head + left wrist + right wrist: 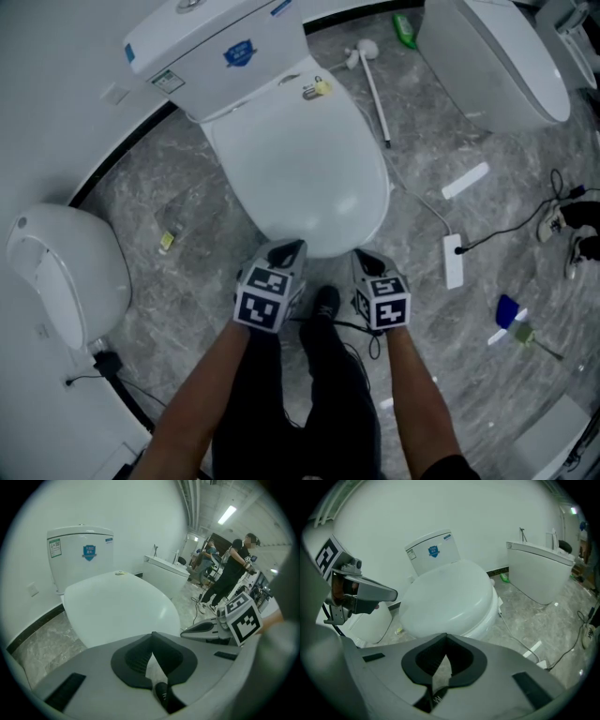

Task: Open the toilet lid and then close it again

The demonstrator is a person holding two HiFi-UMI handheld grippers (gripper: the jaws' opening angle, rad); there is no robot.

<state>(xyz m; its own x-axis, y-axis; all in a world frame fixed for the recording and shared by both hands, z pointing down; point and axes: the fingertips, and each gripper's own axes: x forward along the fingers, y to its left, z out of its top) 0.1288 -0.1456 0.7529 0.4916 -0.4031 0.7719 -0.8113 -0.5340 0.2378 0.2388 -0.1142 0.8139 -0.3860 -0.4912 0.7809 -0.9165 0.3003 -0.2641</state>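
The white toilet's lid [300, 159] lies shut over the bowl, below the tank [216, 47]. Both grippers hover side by side at the lid's front edge. My left gripper [286, 251] is shut and holds nothing, just off the rim. My right gripper [367, 262] is also shut and empty, a little right of it. In the left gripper view the lid [117, 606] spreads out beyond the closed jaws of the left gripper [152, 637], with the right gripper [206, 629] beside them. In the right gripper view the lid [450, 597] lies ahead of the right gripper [445, 639].
A toilet brush [375, 84] and a green bottle [404, 30] lie on the grey marble floor to the right of the tank. Other white toilets stand at the upper right [497, 56] and left [66, 272]. A power strip [453, 261] with cables lies to the right. People [234, 569] stand far off.
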